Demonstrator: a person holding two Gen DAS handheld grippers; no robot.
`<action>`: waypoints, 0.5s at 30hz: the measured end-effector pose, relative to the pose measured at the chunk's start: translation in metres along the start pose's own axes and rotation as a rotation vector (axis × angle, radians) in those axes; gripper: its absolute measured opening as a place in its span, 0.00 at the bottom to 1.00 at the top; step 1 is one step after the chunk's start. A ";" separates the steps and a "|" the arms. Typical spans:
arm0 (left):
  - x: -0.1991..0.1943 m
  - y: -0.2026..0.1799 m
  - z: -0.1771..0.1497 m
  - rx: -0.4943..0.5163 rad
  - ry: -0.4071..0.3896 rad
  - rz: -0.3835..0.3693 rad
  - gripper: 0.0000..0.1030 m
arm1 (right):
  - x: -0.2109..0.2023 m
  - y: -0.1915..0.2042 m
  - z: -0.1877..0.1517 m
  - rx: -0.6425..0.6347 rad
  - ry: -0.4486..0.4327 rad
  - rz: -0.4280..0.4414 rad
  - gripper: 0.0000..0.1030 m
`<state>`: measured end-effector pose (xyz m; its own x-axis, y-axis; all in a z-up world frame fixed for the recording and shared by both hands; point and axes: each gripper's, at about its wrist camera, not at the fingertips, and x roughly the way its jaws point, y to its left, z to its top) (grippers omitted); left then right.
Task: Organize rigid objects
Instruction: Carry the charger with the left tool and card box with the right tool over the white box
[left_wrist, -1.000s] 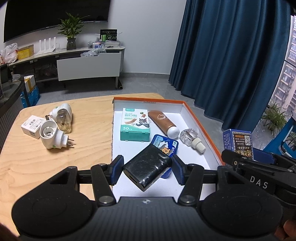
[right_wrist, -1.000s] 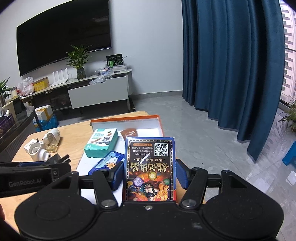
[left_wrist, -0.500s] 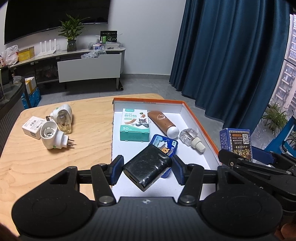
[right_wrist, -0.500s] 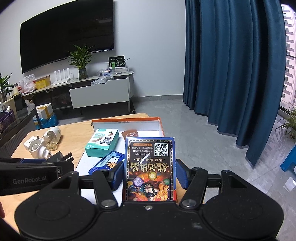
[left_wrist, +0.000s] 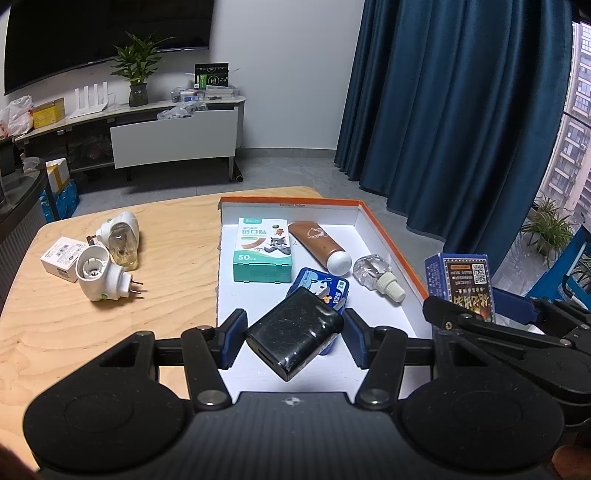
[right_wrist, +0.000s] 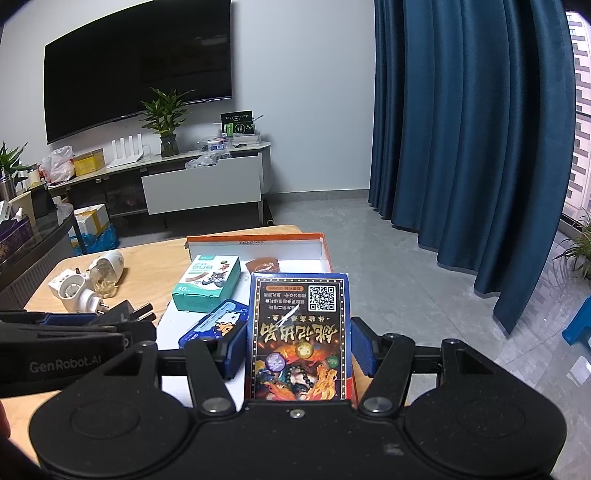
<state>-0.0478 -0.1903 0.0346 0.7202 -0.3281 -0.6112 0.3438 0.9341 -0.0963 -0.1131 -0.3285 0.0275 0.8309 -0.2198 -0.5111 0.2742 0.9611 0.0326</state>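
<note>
tray (left_wrist: 388, 236) on tabletop (left_wrist: 74, 332) already has plaster box (left_wrist: 263, 251), tube (left_wrist: 319, 247), bottle (left_wrist: 376, 275), blue tin (left_wrist: 332, 286). left claw (left_wrist: 293, 338) clamped on charger (left_wrist: 295, 334) over tray; right claw (right_wrist: 298, 349) clamped on card box (right_wrist: 300, 332) at tray's right edge. two plug-ins (left_wrist: 107, 266) and white box (left_wrist: 61, 255) wait left of tray.

Teal box (left_wrist: 263, 254), in the tray: "创口贴" and "50", with a cat-and-mouse cartoon.
Card box (right_wrist: 300, 332), near right: QR code; its large Chinese title shows upside down.
Left gripper (right_wrist: 66, 365) arm: "GenRobot.AI".
</note>
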 end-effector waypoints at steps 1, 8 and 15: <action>0.000 0.000 0.000 0.001 0.000 -0.001 0.55 | 0.001 0.000 0.000 -0.001 0.001 0.001 0.68; 0.004 -0.001 0.000 0.004 0.006 -0.005 0.55 | 0.007 0.001 0.001 -0.004 0.013 0.002 0.68; 0.009 -0.002 0.000 0.007 0.018 -0.009 0.55 | 0.014 0.001 0.000 -0.005 0.026 0.001 0.68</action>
<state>-0.0420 -0.1954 0.0289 0.7064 -0.3339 -0.6241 0.3546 0.9301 -0.0962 -0.1012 -0.3303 0.0202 0.8182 -0.2139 -0.5337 0.2708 0.9622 0.0295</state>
